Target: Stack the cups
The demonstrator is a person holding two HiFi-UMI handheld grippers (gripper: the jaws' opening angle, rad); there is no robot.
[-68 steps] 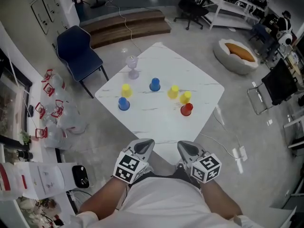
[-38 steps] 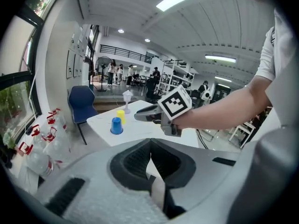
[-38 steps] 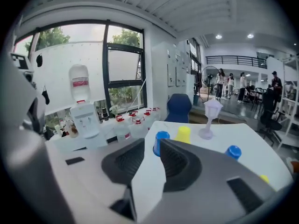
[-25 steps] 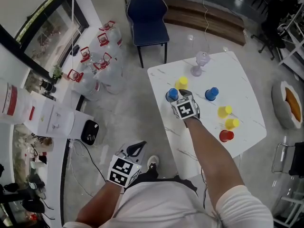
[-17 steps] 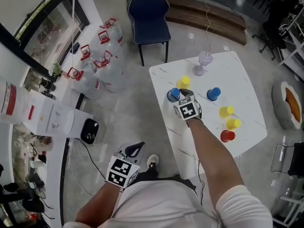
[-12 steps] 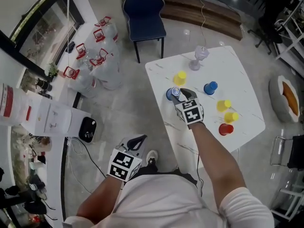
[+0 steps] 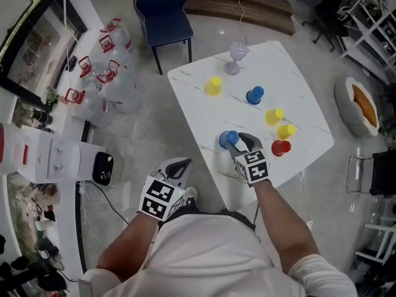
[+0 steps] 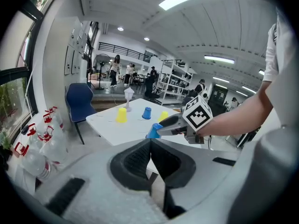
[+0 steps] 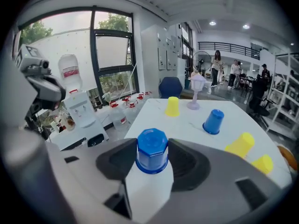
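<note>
Gripping a blue cup [image 9: 152,149] at the near edge of the table [image 7: 204,113]

Closest to the person's body, the left gripper [image 7: 177,164] hangs off the table's left side, over the floor. Its jaws are pressed together with nothing between them.

Just beyond it, the right gripper [image 7: 236,142] reaches over the near left edge of the white table. Its jaws have just been closing, and the blue cup stands between them, upside down. One pad presses on each side of it, so the cup is pinched firmly. Whether its rim touches the tabletop cannot be told.

Just to the right of this gripper, a red cup [image 7: 280,147] stands upside down near the table's right edge. Behind it sit two yellow cups [image 7: 280,123], close beside each other but not stacked. Farther in, near the middle of the table, a second blue cup [image 7: 254,94] stands alone, also inverted. A lone yellow cup [image 7: 213,85] stands well apart from it, toward the far left side.

At the far corner stands a clear stemmed glass [image 7: 235,57], upright. Past the table, a blue chair [image 7: 162,10] stands on the floor. To its left, several water bottles [image 7: 102,73] with red handles are clustered together.
</note>
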